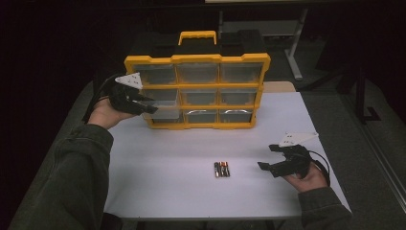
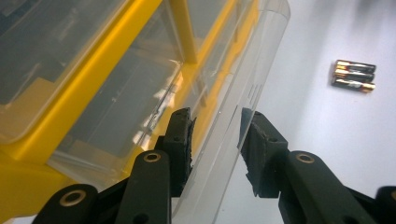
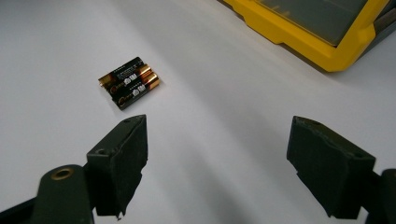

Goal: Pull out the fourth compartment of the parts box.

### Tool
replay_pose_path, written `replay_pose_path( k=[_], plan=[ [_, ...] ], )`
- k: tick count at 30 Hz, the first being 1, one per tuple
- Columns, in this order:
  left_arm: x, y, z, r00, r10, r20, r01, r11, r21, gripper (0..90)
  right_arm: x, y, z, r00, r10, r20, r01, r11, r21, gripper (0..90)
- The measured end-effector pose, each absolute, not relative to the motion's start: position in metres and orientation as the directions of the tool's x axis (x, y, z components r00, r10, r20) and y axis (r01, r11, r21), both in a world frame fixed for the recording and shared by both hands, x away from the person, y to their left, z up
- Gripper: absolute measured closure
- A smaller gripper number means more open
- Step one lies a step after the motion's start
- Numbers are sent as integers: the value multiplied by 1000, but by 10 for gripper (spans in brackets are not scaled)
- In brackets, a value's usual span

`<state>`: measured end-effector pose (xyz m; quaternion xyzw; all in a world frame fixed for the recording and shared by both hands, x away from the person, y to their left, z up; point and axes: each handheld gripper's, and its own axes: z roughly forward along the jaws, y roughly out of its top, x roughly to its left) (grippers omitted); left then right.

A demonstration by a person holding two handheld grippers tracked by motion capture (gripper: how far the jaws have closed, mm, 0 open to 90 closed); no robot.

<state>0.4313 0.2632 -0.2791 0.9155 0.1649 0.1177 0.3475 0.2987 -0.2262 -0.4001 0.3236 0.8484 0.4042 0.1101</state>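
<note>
A yellow organiser (image 1: 197, 59) with clear drawers stands upright at the back of the white table (image 1: 158, 163). My left gripper (image 1: 152, 108) is at its bottom-left drawer (image 1: 167, 113). In the left gripper view the jaws (image 2: 215, 135) are closed on the clear front lip of that drawer (image 2: 243, 84), which sticks out a little from the yellow frame (image 2: 93, 79). Three batteries (image 1: 221, 169) lie side by side near the table's front. My right gripper (image 1: 266, 156) hovers just to their right, open and empty. The right gripper view has the batteries (image 3: 129, 82) ahead of the wide-apart jaws (image 3: 217, 154).
The organiser's yellow corner (image 3: 303, 42) lies beyond the right gripper. A carry handle (image 1: 197, 36) tops the organiser. Bare table surrounds the batteries (image 2: 355, 75). A metal stand (image 1: 294, 48) and dark floor lie behind the table.
</note>
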Motion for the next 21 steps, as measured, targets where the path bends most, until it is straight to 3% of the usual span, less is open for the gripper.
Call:
replay_pose_path(
  k=[21],
  plan=[
    [414, 269, -279, 936, 348, 57, 215, -691, 690, 655, 298, -226, -400, -773, 631, 71, 453, 469, 758, 196]
  ],
)
